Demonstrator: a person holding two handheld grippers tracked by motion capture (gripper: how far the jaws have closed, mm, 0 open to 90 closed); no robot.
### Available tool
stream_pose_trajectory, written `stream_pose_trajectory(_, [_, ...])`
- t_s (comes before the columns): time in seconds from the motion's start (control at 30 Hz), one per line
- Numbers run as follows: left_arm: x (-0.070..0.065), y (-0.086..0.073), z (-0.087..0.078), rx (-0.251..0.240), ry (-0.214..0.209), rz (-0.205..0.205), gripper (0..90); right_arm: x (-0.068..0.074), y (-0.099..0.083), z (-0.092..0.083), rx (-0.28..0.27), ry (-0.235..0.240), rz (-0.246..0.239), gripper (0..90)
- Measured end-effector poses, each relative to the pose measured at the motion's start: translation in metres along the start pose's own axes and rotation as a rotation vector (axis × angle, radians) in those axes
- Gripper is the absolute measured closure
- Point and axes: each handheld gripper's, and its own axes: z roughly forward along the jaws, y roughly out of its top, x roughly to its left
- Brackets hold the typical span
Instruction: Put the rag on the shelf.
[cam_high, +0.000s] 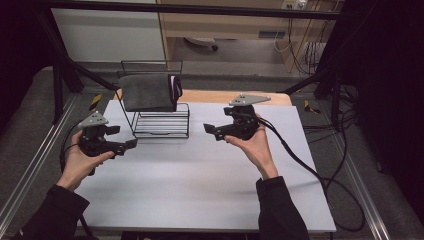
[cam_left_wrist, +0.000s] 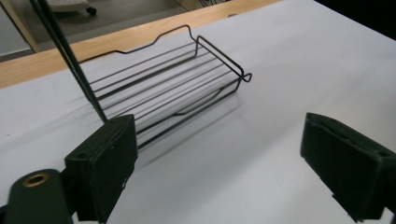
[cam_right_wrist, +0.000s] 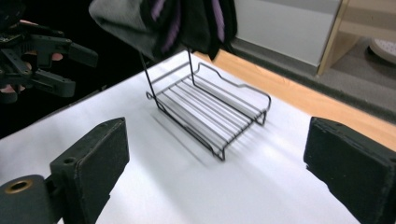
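Left hand-held gripper (cam_high: 122, 137): jaws spread, nothing between them, just left of wire rack (cam_high: 161, 120) | right hand-held gripper (cam_high: 212, 130): jaws spread wide, empty, right of rack, apart from it | grey towel (cam_high: 147, 92): draped over rack's top rail | rack: standing on white bench (cam_high: 200, 175), far side

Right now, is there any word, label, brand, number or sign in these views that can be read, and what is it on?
None can be read.
Yellow-and-black hazard tape at the table's far corners: stripes, no text.
Pale label on the wooden cabinet behind: too small and blurred.
Grey towel on the wire rack: purple stripes, no lettering.
Left gripper and right gripper: no markings visible.
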Motion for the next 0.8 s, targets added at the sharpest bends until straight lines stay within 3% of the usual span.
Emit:
stream_pose_trajectory(0.37, [-0.021, -0.030, 0.020, 0.010, -0.048, 0.021, 7.1, -0.019, -0.063, -0.024, 0.039, -0.028, 0.053, 1.6])
stream_pose_trajectory(0.5, [-0.028, -0.042, 0.028, 0.009, -0.042, 0.032, 7.4, -0.026, -0.087, -0.029, 0.047, -0.036, 0.074, 1.1])
stream_pose_trajectory(0.8, [-0.034, -0.068, 0.039, 0.014, -0.061, 0.058, 9.0, -0.041, -0.140, -0.044, 0.073, -0.029, 0.093, 0.9])
